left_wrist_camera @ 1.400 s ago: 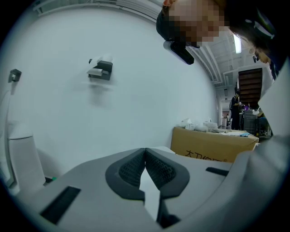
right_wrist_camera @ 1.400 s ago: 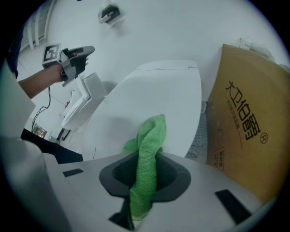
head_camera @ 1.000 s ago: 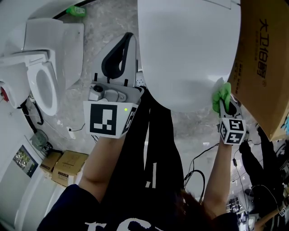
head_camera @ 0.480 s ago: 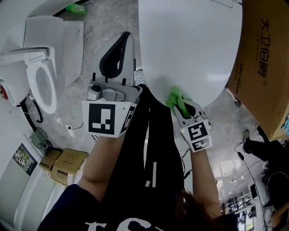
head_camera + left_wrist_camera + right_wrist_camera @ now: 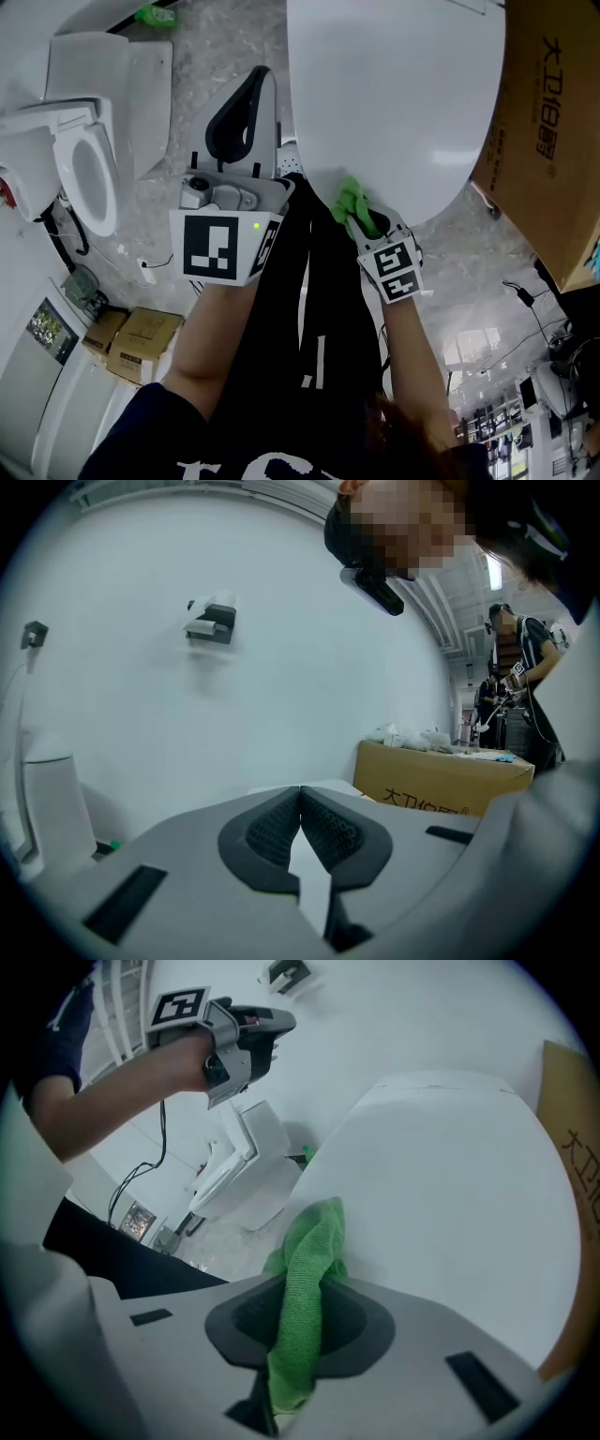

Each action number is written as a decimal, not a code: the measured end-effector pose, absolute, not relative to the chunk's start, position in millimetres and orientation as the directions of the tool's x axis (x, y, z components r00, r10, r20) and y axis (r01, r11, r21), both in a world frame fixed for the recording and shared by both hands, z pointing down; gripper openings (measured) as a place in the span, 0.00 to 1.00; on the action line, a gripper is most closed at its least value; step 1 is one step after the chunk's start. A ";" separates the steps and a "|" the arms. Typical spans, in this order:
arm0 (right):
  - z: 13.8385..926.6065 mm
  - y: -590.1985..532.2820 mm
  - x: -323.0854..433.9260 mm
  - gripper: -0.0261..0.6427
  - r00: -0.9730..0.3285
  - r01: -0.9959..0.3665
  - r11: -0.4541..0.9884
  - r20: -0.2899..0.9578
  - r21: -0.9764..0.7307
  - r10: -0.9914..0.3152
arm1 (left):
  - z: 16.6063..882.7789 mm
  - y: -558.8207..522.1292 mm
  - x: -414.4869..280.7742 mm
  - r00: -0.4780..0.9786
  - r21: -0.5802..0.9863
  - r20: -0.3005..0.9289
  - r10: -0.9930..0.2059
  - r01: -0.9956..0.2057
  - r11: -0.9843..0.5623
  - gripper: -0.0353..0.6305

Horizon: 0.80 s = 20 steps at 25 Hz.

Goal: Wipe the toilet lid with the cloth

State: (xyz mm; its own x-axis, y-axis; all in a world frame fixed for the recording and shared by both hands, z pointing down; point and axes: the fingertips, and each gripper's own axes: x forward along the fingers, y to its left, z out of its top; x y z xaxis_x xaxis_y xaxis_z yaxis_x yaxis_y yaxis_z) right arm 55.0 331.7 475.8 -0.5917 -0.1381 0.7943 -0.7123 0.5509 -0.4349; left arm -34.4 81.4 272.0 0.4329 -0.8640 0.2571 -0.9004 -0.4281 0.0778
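count's coming in: two grippers up, the left gripper (image 5: 300,791) and the right gripper (image 5: 298,1324), with one green cloth (image 5: 305,1269), plus one small green thing (image 5: 155,17) far off on the floor, too small to name. two toilets on show, one under the big white toilet lid (image 5: 394,103) and a second toilet (image 5: 89,178) off to the left. and three cardboard boxes: one large box (image 5: 548,122) at the right, then a first small box (image 5: 101,335) and its neighbour box (image 5: 150,345) side by side, low left.
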 end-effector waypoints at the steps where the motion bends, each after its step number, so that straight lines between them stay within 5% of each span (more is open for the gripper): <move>1: 475.7 332.2 57.6 0.16 -0.586 -0.717 0.548 0.799 -0.431 -0.138 | 271.7 80.6 -34.0 0.435 0.078 0.257 -0.863 -0.899 -0.430 0.08; 6: 476.5 339.5 108.4 0.16 -0.468 -0.817 0.459 0.867 -0.349 -0.173 | 261.0 76.3 -34.6 0.449 0.076 0.248 -0.859 -0.893 -0.444 0.08; 9: 457.0 325.7 169.0 0.16 -0.367 -0.915 0.292 0.874 -0.278 -0.319 | 241.9 73.8 -32.1 0.461 0.071 0.232 -0.857 -0.886 -0.458 0.08; 15: 290.6 228.2 233.0 0.16 -0.250 -0.964 0.146 0.567 -0.223 -0.785 | 171.7 71.2 -25.4 0.479 0.048 0.195 -0.856 -0.876 -0.479 0.08; 20: 140.8 178.0 239.1 0.16 -0.187 -0.982 0.172 0.308 -0.077 -0.933 | 102.4 74.5 -24.3 0.493 0.018 0.168 -0.854 -0.867 -0.497 0.08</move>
